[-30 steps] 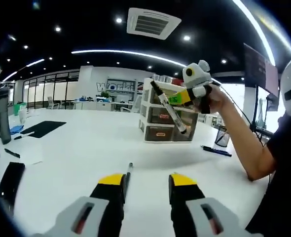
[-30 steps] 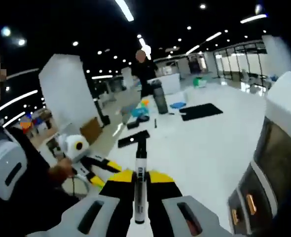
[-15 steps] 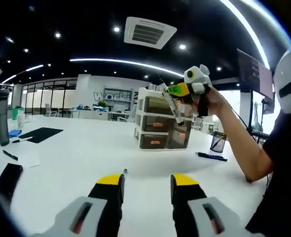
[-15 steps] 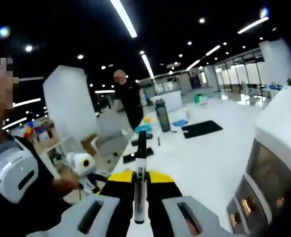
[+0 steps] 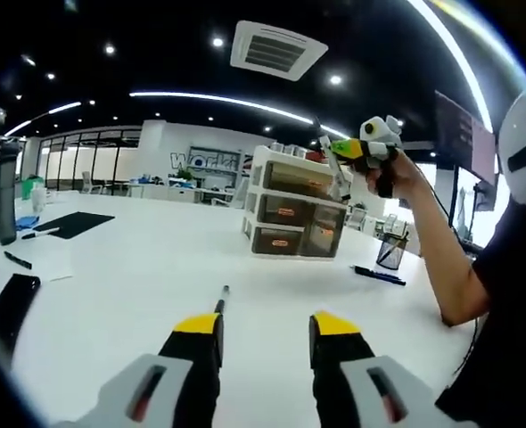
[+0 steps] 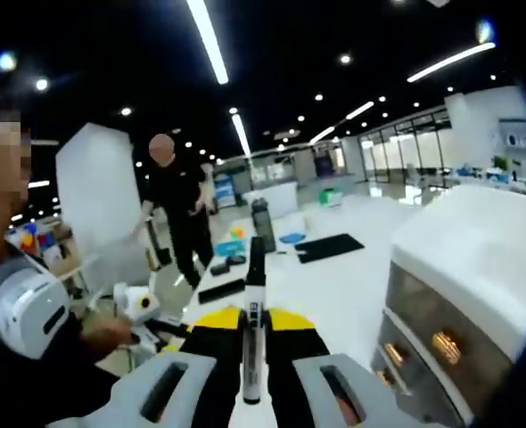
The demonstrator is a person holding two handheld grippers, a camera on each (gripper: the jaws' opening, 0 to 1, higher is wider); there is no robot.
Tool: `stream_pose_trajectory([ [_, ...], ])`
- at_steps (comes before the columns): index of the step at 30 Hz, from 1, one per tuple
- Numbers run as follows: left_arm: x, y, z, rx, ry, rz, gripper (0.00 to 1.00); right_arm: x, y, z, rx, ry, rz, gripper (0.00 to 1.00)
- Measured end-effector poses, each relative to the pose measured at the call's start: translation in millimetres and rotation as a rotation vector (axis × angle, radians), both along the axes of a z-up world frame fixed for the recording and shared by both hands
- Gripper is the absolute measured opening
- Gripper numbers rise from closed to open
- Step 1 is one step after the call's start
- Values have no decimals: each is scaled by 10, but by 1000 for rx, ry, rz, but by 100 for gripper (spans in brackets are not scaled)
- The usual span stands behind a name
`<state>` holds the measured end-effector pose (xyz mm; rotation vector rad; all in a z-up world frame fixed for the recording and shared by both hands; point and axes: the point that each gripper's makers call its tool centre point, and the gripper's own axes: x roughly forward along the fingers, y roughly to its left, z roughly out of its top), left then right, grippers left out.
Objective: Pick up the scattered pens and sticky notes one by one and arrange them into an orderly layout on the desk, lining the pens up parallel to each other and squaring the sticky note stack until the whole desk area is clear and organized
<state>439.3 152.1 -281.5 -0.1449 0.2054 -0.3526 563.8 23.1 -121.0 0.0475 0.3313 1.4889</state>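
Your right gripper [image 6: 252, 334] is clenched on a black-and-white pen [image 6: 253, 312], lifted high above the tabletop [image 5: 138, 267] for carrying. Your left gripper [image 5: 263, 330] hangs released above another pen [image 5: 221, 299] near the tabletop's near edge, ready to collect it.

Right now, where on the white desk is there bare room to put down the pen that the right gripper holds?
The widest bare patch of the desk lies between the pen ahead of the left gripper and the drawer unit. The left edge is crowded: a black phone-like slab, a pen, a black mat. Another pen lies right of the drawers.
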Motion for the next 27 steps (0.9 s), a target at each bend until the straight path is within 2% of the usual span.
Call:
stream_pose_trajectory([
  [8, 1, 27, 24, -4, -5, 3, 38, 35, -340, 98, -5, -41, -76, 8],
  [15, 65, 18, 8, 0, 3, -5, 37, 104, -817, 173, -5, -69, -187, 8],
  [20, 154, -96, 33, 3, 8, -34, 37, 163, -1269, 276, 11, -93, -287, 8],
  [27, 264, -199, 116, 23, -6, -65, 37, 249, -1812, 281, 10, -93, -411, 8],
])
